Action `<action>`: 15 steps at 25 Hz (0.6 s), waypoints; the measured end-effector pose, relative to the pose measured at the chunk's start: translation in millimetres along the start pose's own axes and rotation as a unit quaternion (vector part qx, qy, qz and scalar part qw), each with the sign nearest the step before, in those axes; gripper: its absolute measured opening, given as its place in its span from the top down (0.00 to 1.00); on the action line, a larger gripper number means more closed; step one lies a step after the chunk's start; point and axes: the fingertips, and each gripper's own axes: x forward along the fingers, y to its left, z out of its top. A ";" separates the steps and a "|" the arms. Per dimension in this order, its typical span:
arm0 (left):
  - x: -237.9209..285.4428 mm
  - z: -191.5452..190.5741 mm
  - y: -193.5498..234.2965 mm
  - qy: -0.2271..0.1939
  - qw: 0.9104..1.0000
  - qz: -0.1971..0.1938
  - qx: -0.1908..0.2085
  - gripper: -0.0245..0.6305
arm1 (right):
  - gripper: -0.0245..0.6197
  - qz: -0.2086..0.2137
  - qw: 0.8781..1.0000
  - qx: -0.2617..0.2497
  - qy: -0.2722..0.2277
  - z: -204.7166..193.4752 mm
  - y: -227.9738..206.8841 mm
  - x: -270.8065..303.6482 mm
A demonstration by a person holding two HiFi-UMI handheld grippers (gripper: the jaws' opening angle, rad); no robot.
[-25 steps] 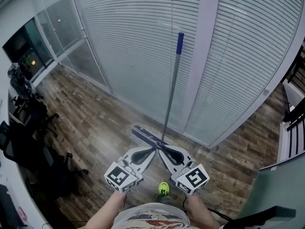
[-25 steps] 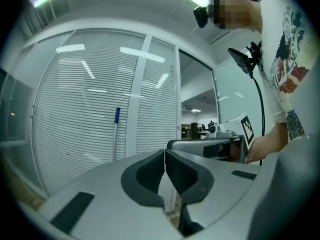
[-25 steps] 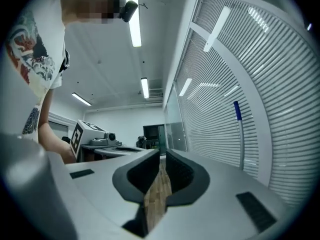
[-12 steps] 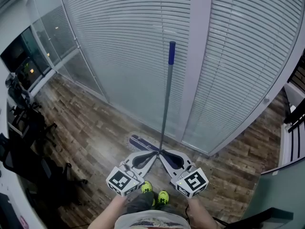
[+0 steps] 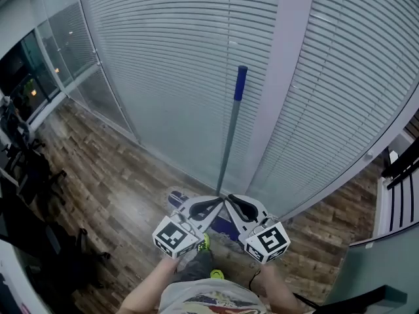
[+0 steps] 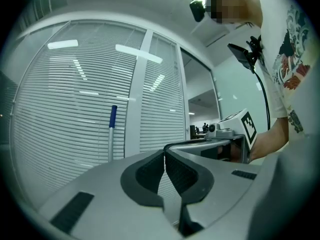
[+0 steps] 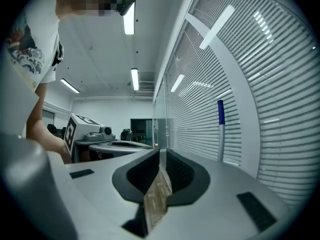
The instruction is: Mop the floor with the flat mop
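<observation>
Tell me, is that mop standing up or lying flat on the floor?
Standing up: the flat mop's handle rises from the mop head on the wood floor, with its blue grip topmost.

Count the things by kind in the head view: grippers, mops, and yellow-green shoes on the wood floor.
grippers: 2, the left gripper and the right gripper
flat mop: 1
yellow-green shoes: 2
total: 5

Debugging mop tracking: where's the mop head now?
Head view, lower centre: the mop head lies on the wood floor, partly hidden by the left gripper and right gripper, between the person's shoes and the blinds.
</observation>
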 end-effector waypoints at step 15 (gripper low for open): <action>114.6 18.8 187.8 0.014 0.998 -0.044 0.037 0.89 | 0.85 -0.105 0.994 -0.026 -0.014 46.5 -155.2 140.4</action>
